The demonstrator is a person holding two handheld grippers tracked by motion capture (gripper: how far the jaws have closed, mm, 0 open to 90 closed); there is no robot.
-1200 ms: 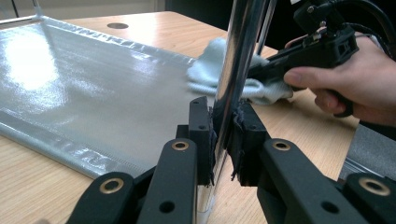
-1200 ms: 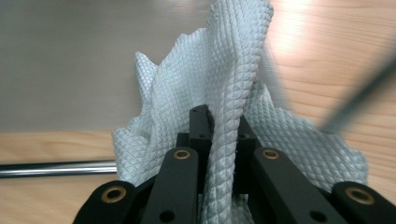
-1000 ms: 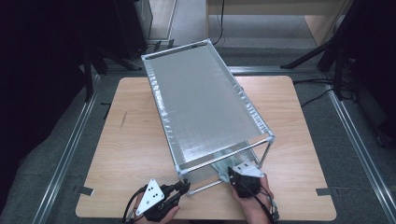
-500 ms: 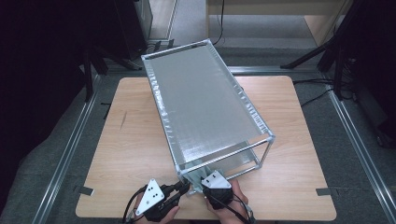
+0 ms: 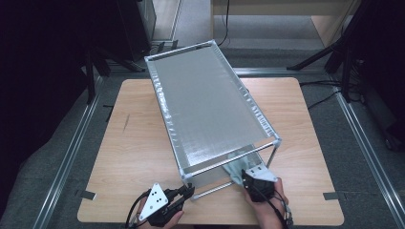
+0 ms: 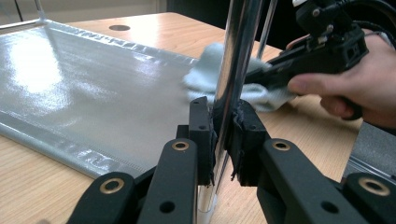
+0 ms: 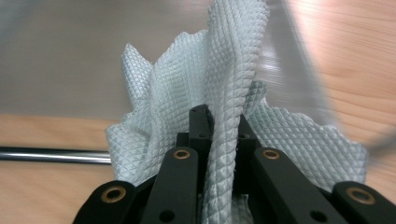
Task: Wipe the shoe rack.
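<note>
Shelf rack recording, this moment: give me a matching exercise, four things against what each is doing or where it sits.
1. left gripper
2. right gripper
3. cloth
4. rack

A. stands on the wooden table
B. shut on the rack's upright metal post
C. pale, waffle-textured, lies on the rack's lower shelf
D. shut on the cloth

Pairs: 1-B, 2-D, 3-C, 4-A

Pale mint-white cloth, quilted in a fine diamond weave, pinched in the black right gripper with its brass-coloured rivets. The rack gleams silver-grey, its shelf sheet a glossy grey with ribbed edging, its post mirror chrome between the black left gripper. Warm light-wood tabletop underneath.
</note>
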